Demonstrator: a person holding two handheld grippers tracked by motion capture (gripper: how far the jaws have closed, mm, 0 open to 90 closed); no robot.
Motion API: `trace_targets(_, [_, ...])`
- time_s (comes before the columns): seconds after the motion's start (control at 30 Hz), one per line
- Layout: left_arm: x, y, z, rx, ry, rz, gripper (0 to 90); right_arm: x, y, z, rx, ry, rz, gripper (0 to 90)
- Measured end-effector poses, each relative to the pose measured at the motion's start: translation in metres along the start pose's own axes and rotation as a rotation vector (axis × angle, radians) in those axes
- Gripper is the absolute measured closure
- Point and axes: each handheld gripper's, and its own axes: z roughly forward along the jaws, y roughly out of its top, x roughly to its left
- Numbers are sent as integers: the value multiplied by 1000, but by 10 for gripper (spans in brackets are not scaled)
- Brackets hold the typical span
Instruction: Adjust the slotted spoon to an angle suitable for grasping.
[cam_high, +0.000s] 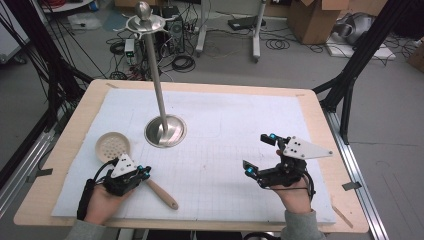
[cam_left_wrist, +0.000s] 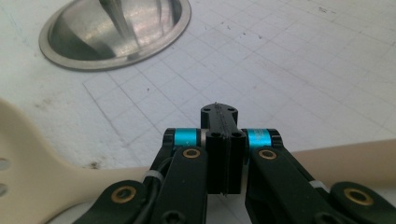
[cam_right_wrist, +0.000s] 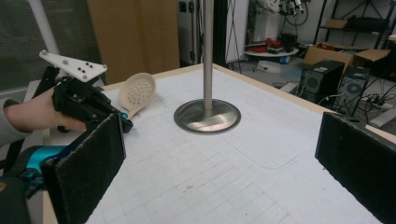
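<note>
Cream perforated plastic skimmer spoon (cam_high: 131, 163) lies diagonally; its handle passes beneath the clenched, empty left claw (cam_left_wrist: 223, 140). Right claw (cam_right_wrist: 212, 154) released, well apart.

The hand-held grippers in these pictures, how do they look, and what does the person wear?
Each hand-held gripper, left and right, has a black body, black jaws with rough pads, turquoise rings and brass-coloured bolts. A pale three-cornered plate with dark dots sits on top. A black cable trails from the left one. The sleeves are grey.

one slotted spoon (cam_high: 131, 160), one metal stand (cam_high: 161, 100), two tongs, left (cam_high: 145, 173) and right (cam_high: 260, 155)
</note>
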Motion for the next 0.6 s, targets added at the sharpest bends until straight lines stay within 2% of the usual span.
trace_targets(0.23, [32,-1,-13,-68,10,-45,900,1,0,0,0,-3,-1,6])
trace_targets(0.3, [34,-2,-13,-69,13,-41,900,1,0,0,0,-5,-4,6])
trace_targets(0.43, [44,-5,-11,-61,23,-67,899,2,0,0,8,2,-7,6])
trace_targets(0.6, [46,-6,-4,-43,27,-76,900,2,-1,-1,7,2,-3,6])
